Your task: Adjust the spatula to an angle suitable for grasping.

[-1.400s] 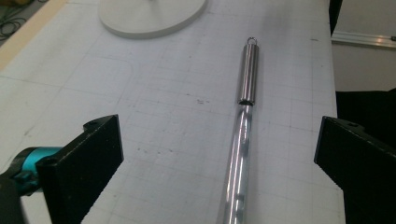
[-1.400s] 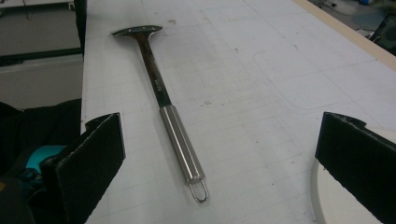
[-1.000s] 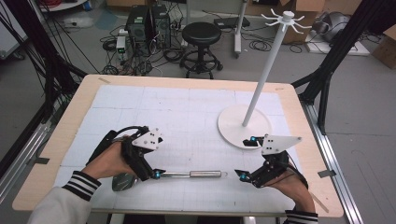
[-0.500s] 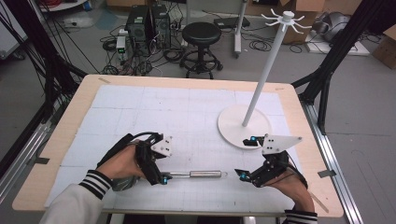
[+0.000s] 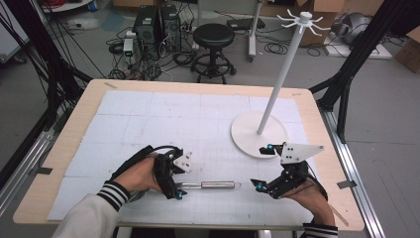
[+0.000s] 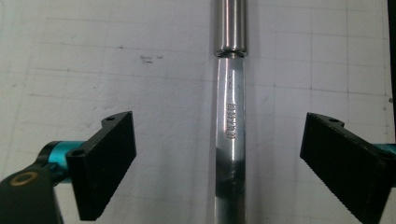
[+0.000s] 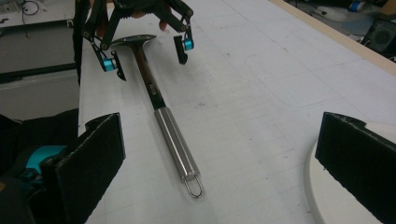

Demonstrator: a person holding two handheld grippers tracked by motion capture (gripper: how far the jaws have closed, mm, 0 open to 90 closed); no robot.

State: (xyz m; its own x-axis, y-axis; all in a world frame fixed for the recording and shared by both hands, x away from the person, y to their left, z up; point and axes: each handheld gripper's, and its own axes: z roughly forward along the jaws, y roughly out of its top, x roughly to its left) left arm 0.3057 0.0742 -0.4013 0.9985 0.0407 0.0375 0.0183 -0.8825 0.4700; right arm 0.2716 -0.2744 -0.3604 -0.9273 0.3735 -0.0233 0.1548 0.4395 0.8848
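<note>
The left gripper [image 5: 179, 190], low in the high view's lower left, has its jaws wide and just closing, straddling without touching the long steel utensil with a tubular handle [image 5: 208, 185]. It lies left-right, hanging loop rightward. The right gripper [image 5: 261, 168] rests wide open, empty.

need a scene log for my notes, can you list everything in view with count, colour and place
metal utensil: 1, silver handle with a hanging loop at its end, darker neck, lying flat on the table near its front edge
stand: 1, white, round base and tall pole with hooks on top, right part of the table
table: 1, light wood rim, white gridded mat on top
stool: 1, black, on the floor behind the table
computer towers: 2, dark, floor at the back
left gripper: 1, black jaws, open astride the utensil's neck, jaws just been closing
right gripper: 1, black jaws, open, beside the stand's base
</note>
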